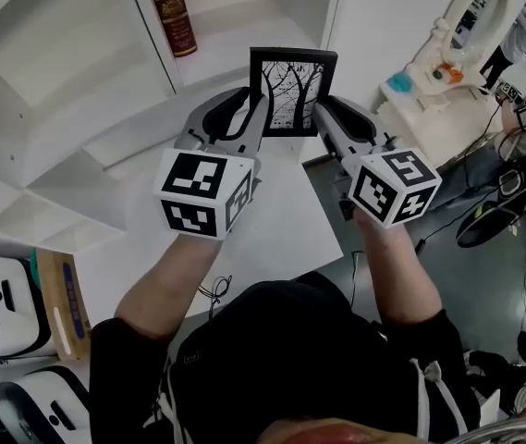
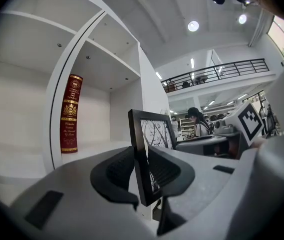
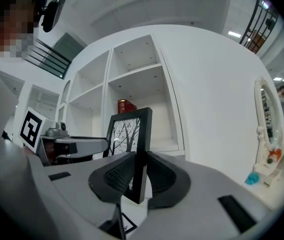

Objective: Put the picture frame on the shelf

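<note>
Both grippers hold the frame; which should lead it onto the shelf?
Probably left: the left gripper clamps the picture frame on the side nearer the shelf with the red book; the right gripper clamps its far edge.

Red book (image 1: 172, 12) upright at top; white oval mirror (image 1: 473, 9) far right; white headsets (image 1: 2, 308) lower left.

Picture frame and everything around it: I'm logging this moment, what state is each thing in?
picture frame: upright, gripped on both side edges.
left tool: shut on picture frame.
right tool: shut on picture frame.
red book: standing upright in the shelf.
</note>
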